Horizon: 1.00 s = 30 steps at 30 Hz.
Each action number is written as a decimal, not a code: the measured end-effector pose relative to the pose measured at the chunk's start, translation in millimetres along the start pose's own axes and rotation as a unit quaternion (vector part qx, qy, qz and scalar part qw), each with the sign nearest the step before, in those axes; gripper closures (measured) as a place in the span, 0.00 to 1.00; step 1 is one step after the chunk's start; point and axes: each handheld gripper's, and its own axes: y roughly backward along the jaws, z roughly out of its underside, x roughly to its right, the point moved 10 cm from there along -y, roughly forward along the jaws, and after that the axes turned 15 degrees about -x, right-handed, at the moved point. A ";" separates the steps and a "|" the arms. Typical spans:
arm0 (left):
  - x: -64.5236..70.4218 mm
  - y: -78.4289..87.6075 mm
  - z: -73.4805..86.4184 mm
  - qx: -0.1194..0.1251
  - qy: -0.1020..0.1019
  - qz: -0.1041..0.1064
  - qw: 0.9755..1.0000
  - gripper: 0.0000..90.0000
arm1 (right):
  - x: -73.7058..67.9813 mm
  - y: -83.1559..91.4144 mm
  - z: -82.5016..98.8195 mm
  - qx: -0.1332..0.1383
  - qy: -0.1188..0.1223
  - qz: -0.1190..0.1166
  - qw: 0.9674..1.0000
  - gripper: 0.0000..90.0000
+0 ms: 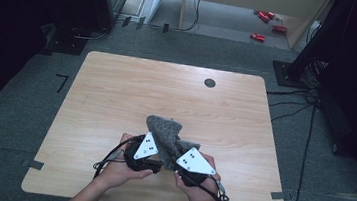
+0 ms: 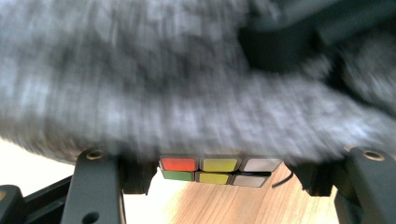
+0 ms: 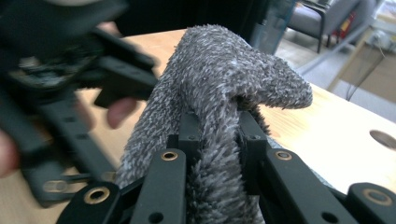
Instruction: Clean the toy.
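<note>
**Cloth held aloft between both grippers**

Cloth, grey, shaggy microfibre (image 1: 164,131), lifted off the light wooden tabletop (image 1: 116,99) near its front edge, bunched into a peak between the two hands. Pinched in a thick fold by the right gripper (image 3: 219,135), jaws closed on the pile. Draped over a small multicoloured puzzle cube (image 2: 219,170) clamped between the jaws of the left gripper (image 2: 219,172), closed on the cube's sides; red, yellow, green and pale tiles visible just under the cloth's edge. Grey three-cornered plates of both grippers close together, almost touching, in the high view. Farther off: dark round hole (image 1: 210,82) near the tabletop's far edge, red objects (image 1: 265,19) on the floor beyond.

Step in hand, by the look of it: wiping or wrapping the cube with the cloth. Next move likely calls for a firm hold on the cube while drawing the cloth across its faces, without letting the fold slip.
</note>
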 end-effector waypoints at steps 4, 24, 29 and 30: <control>-0.7 2.4 -1.5 0.008 0.005 0.005 1.000 0.39 | 25.1 3.6 4.9 -0.001 -0.059 0.006 0.998 0.86; -46.3 43.1 -12.1 0.149 0.167 0.098 0.970 0.39 | 56.1 -0.5 25.5 0.029 -0.150 -0.028 0.988 0.85; -48.6 51.9 -16.4 0.189 0.199 0.134 0.952 0.39 | 26.6 -12.5 18.1 0.063 -0.114 -0.085 0.988 0.83; -47.5 51.5 -16.8 0.189 0.201 0.137 0.951 0.39 | 20.0 -13.6 16.0 0.067 -0.105 -0.093 0.988 0.83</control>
